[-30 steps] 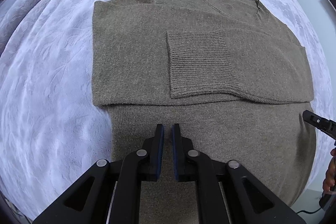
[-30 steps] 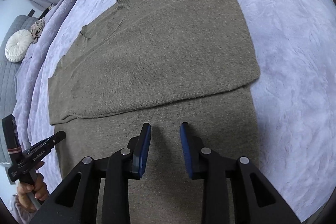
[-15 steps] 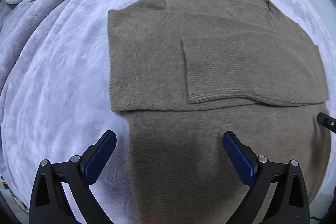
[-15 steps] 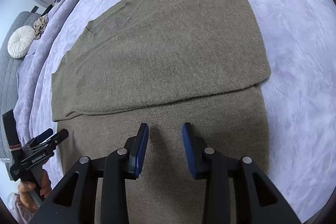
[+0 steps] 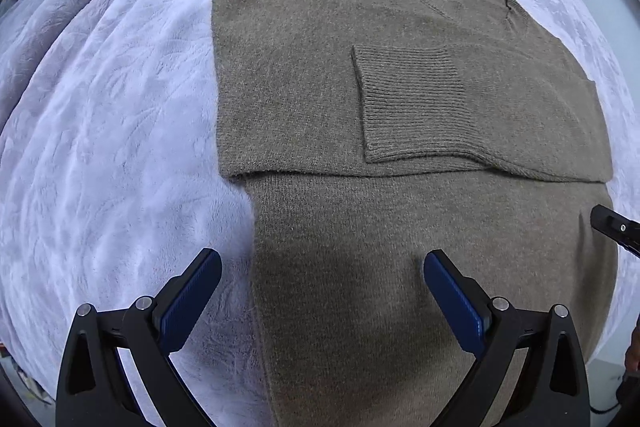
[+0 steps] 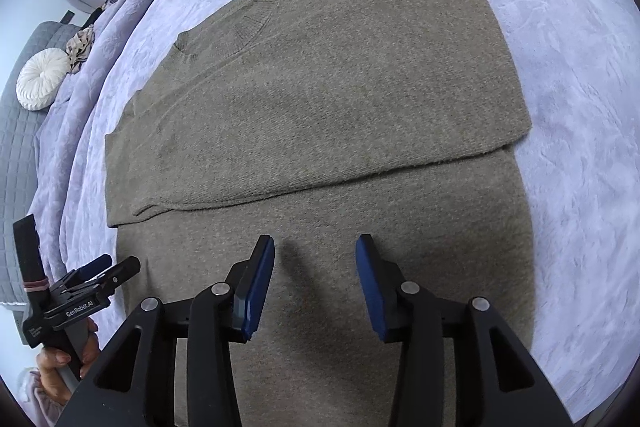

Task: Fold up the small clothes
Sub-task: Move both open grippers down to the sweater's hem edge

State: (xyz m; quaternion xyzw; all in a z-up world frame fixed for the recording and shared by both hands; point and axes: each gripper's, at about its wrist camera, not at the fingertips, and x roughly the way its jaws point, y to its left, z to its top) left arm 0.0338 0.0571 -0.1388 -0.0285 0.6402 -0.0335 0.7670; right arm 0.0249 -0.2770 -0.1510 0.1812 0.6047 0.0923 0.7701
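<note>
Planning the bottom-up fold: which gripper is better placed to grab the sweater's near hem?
Left, probably: the left gripper is wide open, straddling the sweater side edge. The right gripper is only part open over mid-fabric.

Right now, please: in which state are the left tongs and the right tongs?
Left tongs: wide open, holding nothing, above the olive-brown sweater.
Right tongs: open, holding nothing, above the same sweater.
</note>
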